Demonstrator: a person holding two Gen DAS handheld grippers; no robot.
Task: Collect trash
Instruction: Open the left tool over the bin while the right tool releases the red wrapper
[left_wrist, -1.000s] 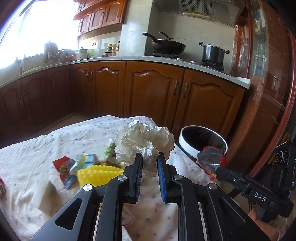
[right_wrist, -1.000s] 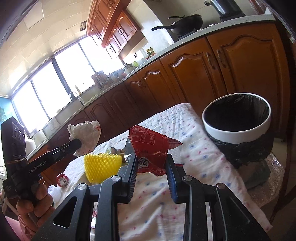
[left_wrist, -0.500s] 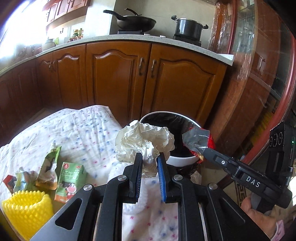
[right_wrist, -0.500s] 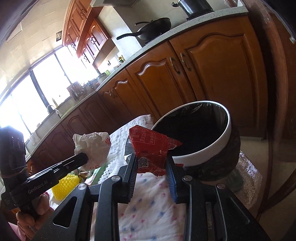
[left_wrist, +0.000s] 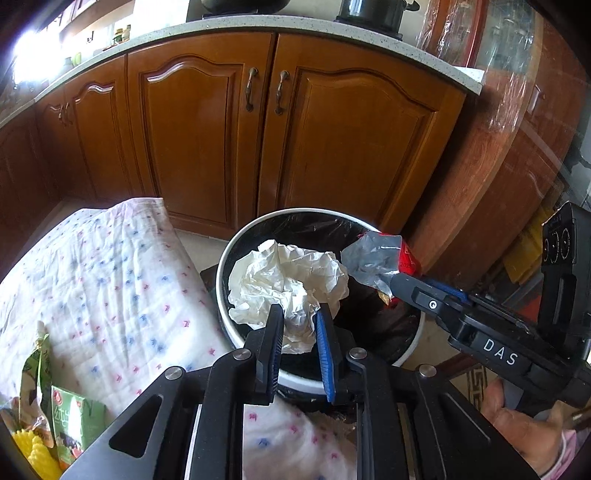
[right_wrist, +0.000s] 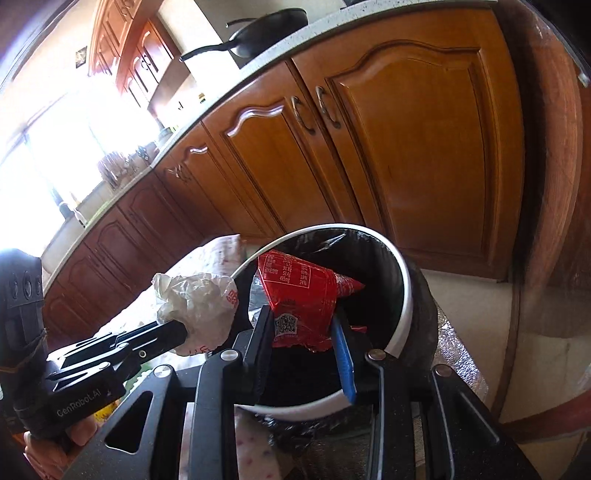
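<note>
My left gripper (left_wrist: 298, 317) is shut on a crumpled white paper ball (left_wrist: 288, 284) and holds it over the open mouth of the white-rimmed trash bin (left_wrist: 221, 273) with a black liner. My right gripper (right_wrist: 301, 321) is shut on a red snack wrapper (right_wrist: 295, 295) and holds it over the same bin (right_wrist: 400, 295). The wrapper's silver inside shows in the left wrist view (left_wrist: 373, 258), at the bin's right rim. The paper ball shows in the right wrist view (right_wrist: 195, 302), at the bin's left rim.
The table with a dotted white cloth (left_wrist: 92, 280) lies left of the bin. On it at the lower left are a green drink carton (left_wrist: 72, 421), a green pouch (left_wrist: 35, 373) and a yellow ridged sponge (left_wrist: 37, 456). Wooden kitchen cabinets (left_wrist: 295, 140) stand behind the bin.
Both grippers have swung right from over the table to above the bin, each still holding its piece of trash. The bin now fills the middle of both views.
</note>
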